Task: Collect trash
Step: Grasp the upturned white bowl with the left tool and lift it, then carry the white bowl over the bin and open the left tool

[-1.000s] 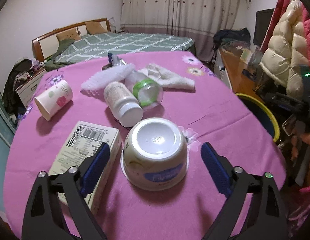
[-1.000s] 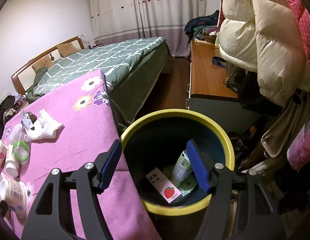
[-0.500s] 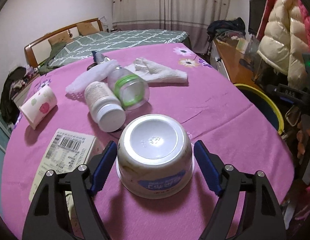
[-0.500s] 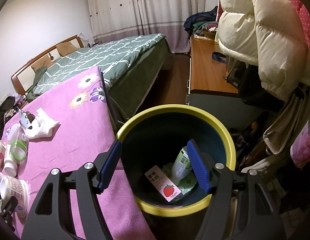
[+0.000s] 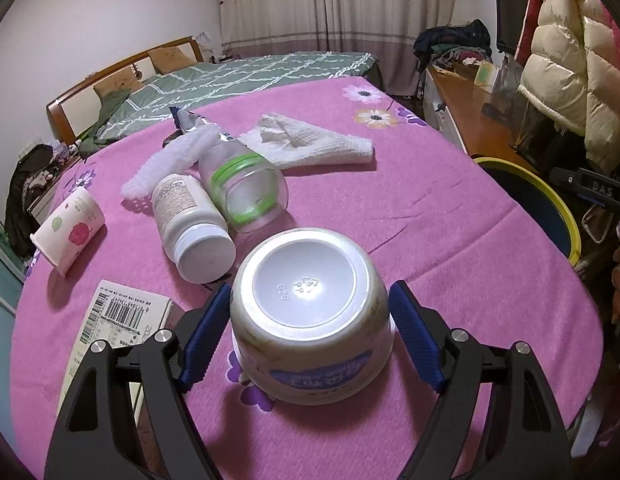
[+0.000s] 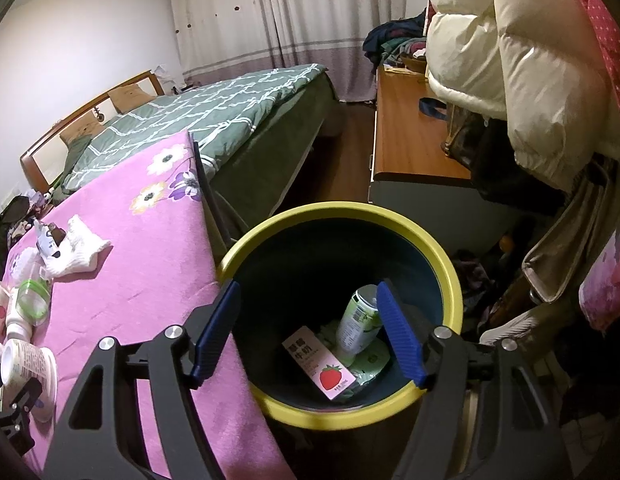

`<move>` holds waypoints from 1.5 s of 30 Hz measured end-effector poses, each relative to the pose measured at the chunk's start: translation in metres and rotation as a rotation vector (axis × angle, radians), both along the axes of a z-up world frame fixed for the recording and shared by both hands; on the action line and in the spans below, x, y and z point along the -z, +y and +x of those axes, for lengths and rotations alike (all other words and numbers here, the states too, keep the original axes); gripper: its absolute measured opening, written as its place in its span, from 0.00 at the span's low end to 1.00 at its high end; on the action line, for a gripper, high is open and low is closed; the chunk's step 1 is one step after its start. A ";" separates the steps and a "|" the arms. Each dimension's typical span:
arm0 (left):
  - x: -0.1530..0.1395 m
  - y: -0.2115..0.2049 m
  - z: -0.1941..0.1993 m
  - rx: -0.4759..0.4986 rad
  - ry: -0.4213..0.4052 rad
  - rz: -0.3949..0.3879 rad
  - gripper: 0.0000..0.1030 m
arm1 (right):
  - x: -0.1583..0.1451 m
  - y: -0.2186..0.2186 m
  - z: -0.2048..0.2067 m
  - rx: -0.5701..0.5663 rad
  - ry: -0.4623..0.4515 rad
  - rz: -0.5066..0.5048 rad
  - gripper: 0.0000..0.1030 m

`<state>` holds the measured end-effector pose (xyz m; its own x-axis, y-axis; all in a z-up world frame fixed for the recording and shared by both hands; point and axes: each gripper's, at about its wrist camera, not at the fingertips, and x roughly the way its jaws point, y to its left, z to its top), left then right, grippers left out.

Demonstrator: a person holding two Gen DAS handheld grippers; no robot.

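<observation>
An upturned white instant-noodle bowl (image 5: 310, 312) with a blue label stands on the pink tablecloth (image 5: 410, 200). My left gripper (image 5: 310, 336) is open, its blue pads on either side of the bowl, close to its walls. The bowl also shows in the right wrist view (image 6: 26, 368). My right gripper (image 6: 308, 336) is open and empty above the yellow-rimmed trash bin (image 6: 442, 264), which holds a strawberry milk carton (image 6: 318, 362) and a green can (image 6: 358, 320).
Behind the bowl lie a white pill bottle (image 5: 190, 224), a clear jar with green band (image 5: 244, 188), a paper cup (image 5: 68, 232), a barcoded box (image 5: 114, 324) and white cloths (image 5: 310, 144). The bin (image 5: 550, 208) stands right of the table. Bed, desk, coats around.
My left gripper has moved forward around the bowl and its fingers have narrowed toward it. The right gripper has drifted slightly over the bin, still open.
</observation>
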<state>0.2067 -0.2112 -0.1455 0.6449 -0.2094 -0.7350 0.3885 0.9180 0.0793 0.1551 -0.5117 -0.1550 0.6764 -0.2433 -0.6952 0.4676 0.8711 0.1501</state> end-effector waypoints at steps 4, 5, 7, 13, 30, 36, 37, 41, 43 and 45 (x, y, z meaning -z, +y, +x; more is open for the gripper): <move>-0.002 -0.003 0.000 0.011 0.010 -0.008 0.77 | -0.001 -0.003 -0.005 0.000 -0.008 0.004 0.65; -0.004 -0.006 -0.001 0.020 0.015 -0.017 0.77 | -0.001 -0.004 -0.007 0.001 -0.010 0.001 0.65; -0.009 -0.013 -0.004 0.043 0.008 -0.024 0.76 | -0.003 -0.007 -0.012 0.008 -0.015 -0.005 0.65; -0.026 -0.051 -0.010 0.133 -0.006 -0.037 0.76 | -0.006 -0.023 -0.033 0.048 -0.033 -0.002 0.65; -0.062 -0.234 0.002 0.406 -0.043 -0.046 0.77 | 0.016 -0.079 -0.080 0.146 0.003 0.044 0.65; -0.039 -0.277 0.014 0.404 -0.021 -0.017 0.83 | 0.021 -0.086 -0.087 0.161 0.012 0.061 0.65; -0.037 -0.279 0.016 0.398 -0.022 -0.017 0.87 | 0.021 -0.086 -0.088 0.162 0.011 0.062 0.66; -0.042 -0.268 0.015 0.377 -0.030 -0.043 0.90 | 0.020 -0.082 -0.089 0.165 0.012 0.053 0.68; -0.050 -0.254 0.013 0.364 -0.038 -0.054 0.91 | 0.019 -0.078 -0.088 0.161 0.014 0.050 0.68; -0.064 -0.232 0.008 0.340 -0.054 -0.076 0.92 | 0.017 -0.073 -0.087 0.153 0.011 0.047 0.68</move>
<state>0.2142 -0.4432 -0.0819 0.5664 -0.4716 -0.6758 0.6704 0.7406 0.0451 0.0677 -0.5843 -0.1724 0.6259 -0.3095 -0.7158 0.5962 0.7817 0.1833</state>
